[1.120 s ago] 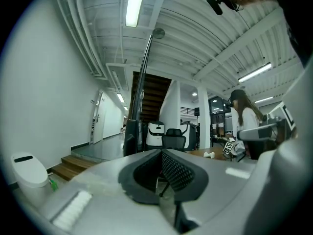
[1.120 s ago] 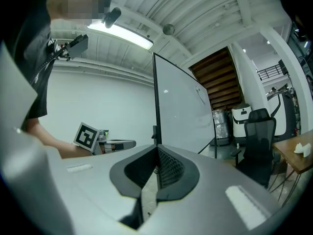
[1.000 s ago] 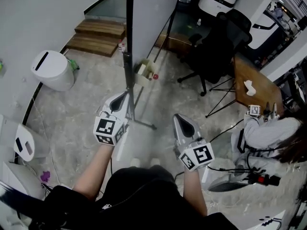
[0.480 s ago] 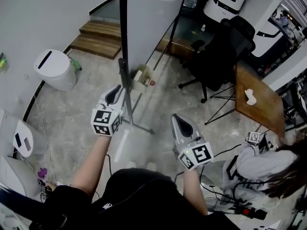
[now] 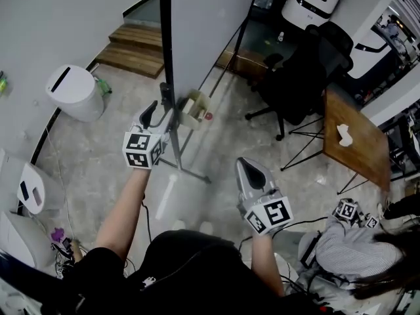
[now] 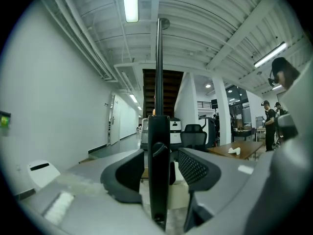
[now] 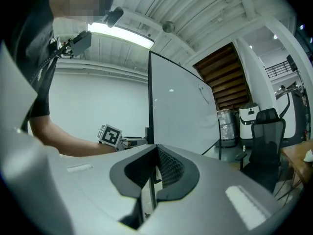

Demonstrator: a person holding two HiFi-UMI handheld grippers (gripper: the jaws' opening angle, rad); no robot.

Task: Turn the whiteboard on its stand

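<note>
The whiteboard (image 5: 203, 31) stands upright on its stand, seen from above, with its black side post (image 5: 164, 44) toward me. My left gripper (image 5: 161, 112) reaches around that post. In the left gripper view the post (image 6: 159, 82) stands between the opening jaws of the left gripper (image 6: 159, 153), with a small gap on each side. My right gripper (image 5: 248, 167) hangs lower right, away from the board, shut on nothing. In the right gripper view the white panel (image 7: 181, 111) rises beyond the right gripper (image 7: 156, 155).
A white bin (image 5: 69, 94) and wooden steps (image 5: 134, 44) lie to the left. A small box (image 5: 193, 107) sits on the stand's base. A black office chair (image 5: 295, 71) and a wooden table (image 5: 351, 136) stand to the right. A person (image 5: 354, 248) crouches at lower right.
The left jaws, closed on the post a second ago, have spread apart around it. The board's edge has shifted a little left in view. The right gripper has stayed put.
</note>
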